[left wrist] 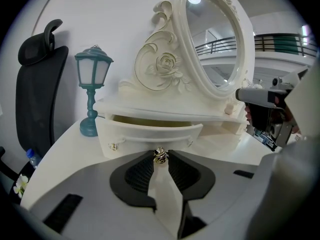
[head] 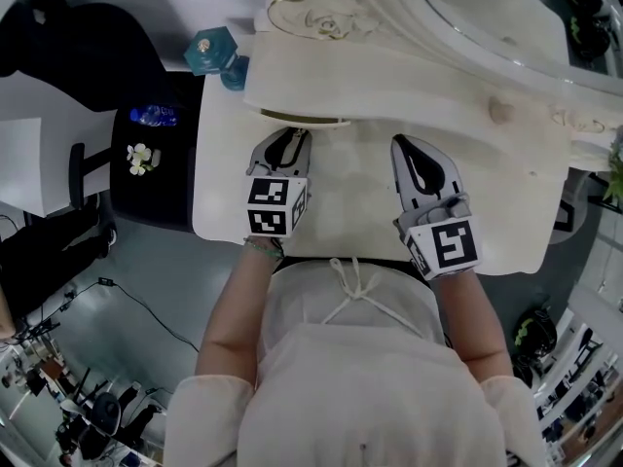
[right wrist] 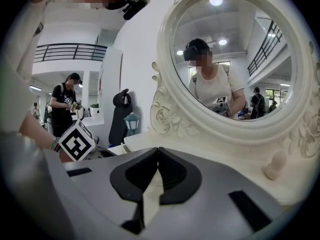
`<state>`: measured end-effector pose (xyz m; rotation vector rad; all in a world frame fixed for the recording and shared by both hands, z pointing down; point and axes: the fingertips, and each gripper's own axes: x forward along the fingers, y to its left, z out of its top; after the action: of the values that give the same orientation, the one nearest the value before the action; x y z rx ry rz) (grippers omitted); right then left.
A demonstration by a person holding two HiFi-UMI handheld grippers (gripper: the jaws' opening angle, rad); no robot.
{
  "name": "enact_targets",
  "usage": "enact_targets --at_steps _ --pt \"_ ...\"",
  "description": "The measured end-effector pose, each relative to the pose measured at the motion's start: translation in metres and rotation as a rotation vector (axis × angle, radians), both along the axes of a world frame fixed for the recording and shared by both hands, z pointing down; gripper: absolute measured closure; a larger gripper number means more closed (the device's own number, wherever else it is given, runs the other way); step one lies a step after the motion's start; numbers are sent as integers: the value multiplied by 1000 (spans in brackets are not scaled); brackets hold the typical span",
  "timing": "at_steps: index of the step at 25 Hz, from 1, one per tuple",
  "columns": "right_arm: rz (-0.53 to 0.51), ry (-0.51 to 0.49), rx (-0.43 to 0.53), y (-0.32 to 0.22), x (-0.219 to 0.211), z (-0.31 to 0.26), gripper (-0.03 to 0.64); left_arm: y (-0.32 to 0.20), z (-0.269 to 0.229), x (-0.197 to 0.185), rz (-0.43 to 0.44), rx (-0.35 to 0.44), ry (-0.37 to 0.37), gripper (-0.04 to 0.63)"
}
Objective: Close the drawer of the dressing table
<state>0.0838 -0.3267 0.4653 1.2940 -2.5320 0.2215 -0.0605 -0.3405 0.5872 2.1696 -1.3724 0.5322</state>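
Note:
The cream dressing table [head: 409, 76] stands on a white tabletop, and its curved drawer [left wrist: 150, 136] is pulled out a little, with a dark gap showing above the front. My left gripper [left wrist: 160, 157] is shut on the drawer's small gold middle knob [left wrist: 160, 154], which sits pinched between the jaw tips. In the head view this left gripper [head: 289, 136] reaches under the table's top edge at the drawer [head: 304, 119]. My right gripper [head: 409, 146] hovers to the right in front of the dressing table, and its jaws [right wrist: 158, 151] meet with nothing between them.
A teal lantern lamp [left wrist: 92, 79] stands left of the dressing table, with a black office chair [left wrist: 37, 84] behind it. The oval mirror [right wrist: 235, 59] rises above the drawer. The white tabletop [head: 229, 202] ends close to the person's body. People stand in the background.

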Motion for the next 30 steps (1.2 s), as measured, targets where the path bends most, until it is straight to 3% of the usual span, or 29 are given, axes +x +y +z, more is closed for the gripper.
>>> enact_targets --at_steps 26,28,30 --pt "1 8 -13 -19 -7 1 611 -29 -3 4 -3 -31 65 485" --pt "4 6 -11 -19 -6 0 611 -24 -9 8 1 -34 95 364" --pt "7 5 -8 -17 -6 -3 611 -19 -19 10 2 -15 121 320"
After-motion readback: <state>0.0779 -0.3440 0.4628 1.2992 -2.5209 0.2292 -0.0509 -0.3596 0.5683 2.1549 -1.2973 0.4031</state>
